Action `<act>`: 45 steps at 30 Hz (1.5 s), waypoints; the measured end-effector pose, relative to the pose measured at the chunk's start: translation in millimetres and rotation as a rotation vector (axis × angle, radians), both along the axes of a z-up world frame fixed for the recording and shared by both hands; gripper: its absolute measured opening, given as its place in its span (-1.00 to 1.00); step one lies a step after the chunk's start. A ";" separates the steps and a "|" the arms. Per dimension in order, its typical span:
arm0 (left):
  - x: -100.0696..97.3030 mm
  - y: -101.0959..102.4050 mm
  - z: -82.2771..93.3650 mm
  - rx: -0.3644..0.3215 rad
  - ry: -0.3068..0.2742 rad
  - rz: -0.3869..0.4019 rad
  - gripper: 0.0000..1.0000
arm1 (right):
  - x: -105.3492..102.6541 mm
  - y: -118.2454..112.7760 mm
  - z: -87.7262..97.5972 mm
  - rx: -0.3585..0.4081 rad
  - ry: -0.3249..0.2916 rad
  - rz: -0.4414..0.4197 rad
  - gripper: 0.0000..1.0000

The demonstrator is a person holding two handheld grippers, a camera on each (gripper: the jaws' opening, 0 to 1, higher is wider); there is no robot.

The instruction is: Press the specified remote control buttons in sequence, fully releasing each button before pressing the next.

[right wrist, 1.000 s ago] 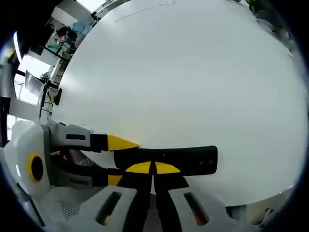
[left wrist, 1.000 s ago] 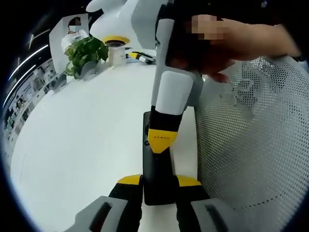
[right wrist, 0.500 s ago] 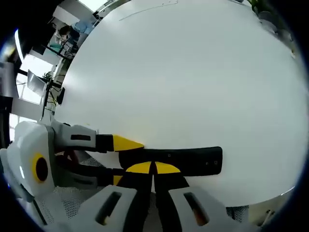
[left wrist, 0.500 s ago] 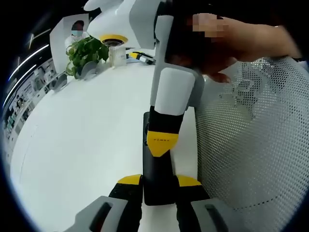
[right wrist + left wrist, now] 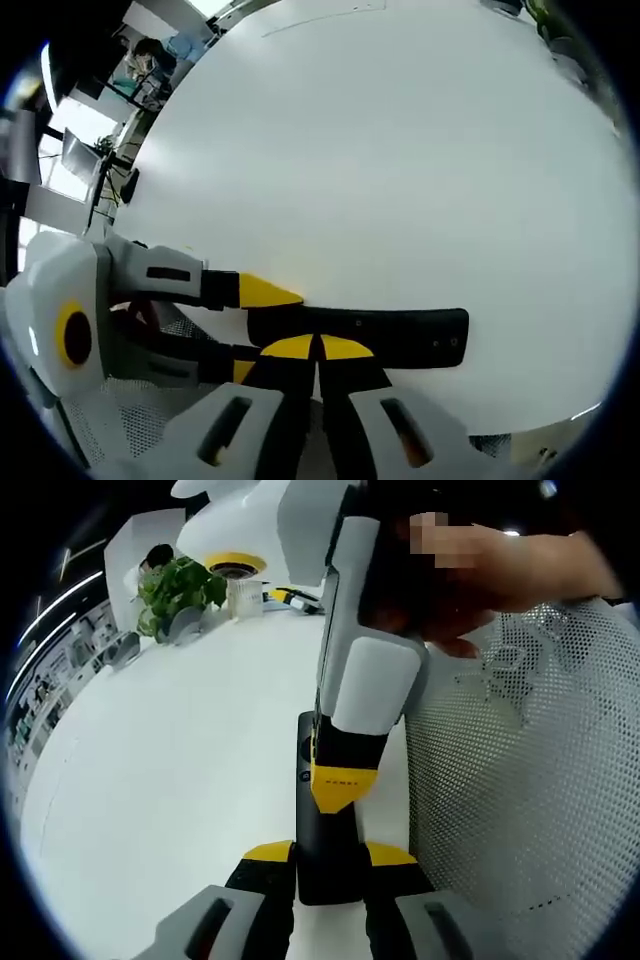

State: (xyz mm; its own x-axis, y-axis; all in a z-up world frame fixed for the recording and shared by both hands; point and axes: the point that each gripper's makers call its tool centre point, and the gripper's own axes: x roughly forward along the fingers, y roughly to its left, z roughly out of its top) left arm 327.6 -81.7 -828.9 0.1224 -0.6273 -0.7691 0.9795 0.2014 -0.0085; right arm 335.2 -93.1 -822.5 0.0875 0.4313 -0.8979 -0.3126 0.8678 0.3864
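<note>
The black remote [image 5: 328,825] lies at the counter [image 5: 170,780] edge, gripped by the left tongs [image 5: 330,855]. The right tongs [image 5: 318,348], closed, have pushed lower onto it, so 1 button looks pressed.

Left gripper view: close, looking along remote control [image 5: 325,820] across tabletop [image 5: 170,770]. Right gripper view: close, crosswise over same remote control [image 5: 380,335]. Shared: remote control, tabletop, both claws.
</note>
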 end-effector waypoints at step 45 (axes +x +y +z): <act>0.7 -0.8 0.8 -0.038 -0.014 0.034 -0.50 | 19.4 -73.4 201.1 0.229 -0.786 -0.185 -0.78</act>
State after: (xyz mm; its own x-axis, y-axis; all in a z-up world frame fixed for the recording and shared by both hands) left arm 328.3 -82.5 -828.1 0.1544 -0.6517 -0.7426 0.9722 0.2343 -0.0035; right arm 354.7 -166.5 -621.4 0.7382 0.5127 -0.4384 -0.4247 0.8582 0.2884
